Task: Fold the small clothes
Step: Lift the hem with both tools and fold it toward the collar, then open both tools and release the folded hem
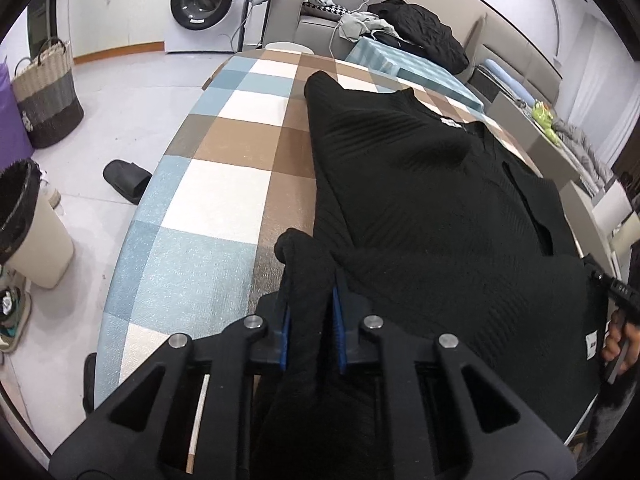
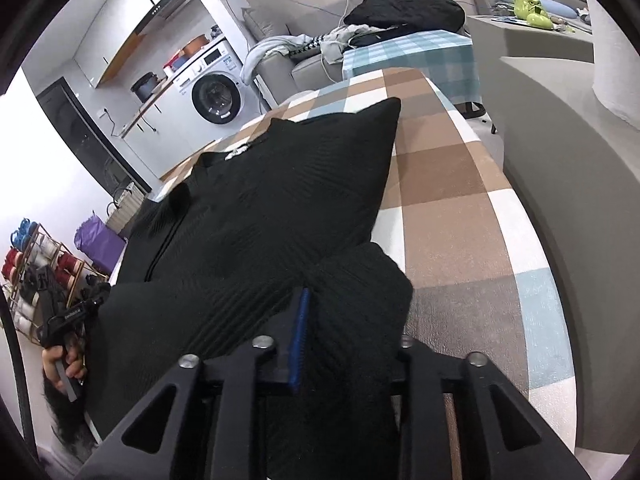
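Checked tablecloth (image 1: 224,184), washer (image 1: 202,0) behind.

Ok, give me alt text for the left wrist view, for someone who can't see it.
A black ribbed garment lies on a checked tablecloth, and the left gripper holds a bunched fold of its near edge in its jaws. A washing machine, a woven basket and a bin stand on the floor beyond.
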